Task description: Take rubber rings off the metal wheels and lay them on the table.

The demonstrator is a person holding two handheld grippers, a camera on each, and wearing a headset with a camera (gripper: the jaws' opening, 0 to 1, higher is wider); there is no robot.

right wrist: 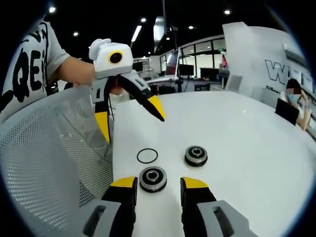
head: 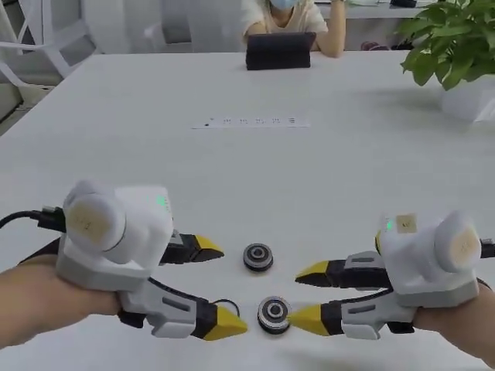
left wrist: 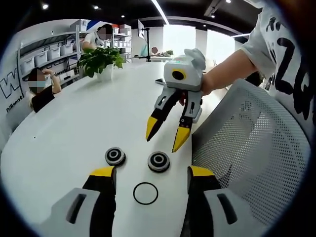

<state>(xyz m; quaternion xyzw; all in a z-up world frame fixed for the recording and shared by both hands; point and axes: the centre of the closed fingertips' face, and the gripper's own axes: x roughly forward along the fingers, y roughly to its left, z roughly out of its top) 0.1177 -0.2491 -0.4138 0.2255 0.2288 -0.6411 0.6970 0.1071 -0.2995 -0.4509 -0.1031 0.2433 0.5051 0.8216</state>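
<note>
Two small metal wheels with dark outer rims lie on the white table (head: 325, 178): one farther off (head: 258, 257) (left wrist: 115, 156) (right wrist: 196, 155) and one nearer the table edge (head: 274, 314) (left wrist: 158, 161) (right wrist: 152, 178). A loose black rubber ring (left wrist: 145, 193) (right wrist: 147, 155) lies flat between the tips of my open left gripper (head: 220, 287) (left wrist: 151, 173) (right wrist: 132, 123). My right gripper (head: 300, 295) (right wrist: 159, 182) (left wrist: 165, 140) is open, with its yellow tips on either side of the nearer wheel and apart from it.
A strip with small marks (head: 251, 122) lies mid-table. At the far side a person sits behind a dark tablet (head: 280, 50), and a potted plant (head: 452, 39) stands far right. A white mesh chair (left wrist: 247, 143) (right wrist: 54, 148) is at the near edge.
</note>
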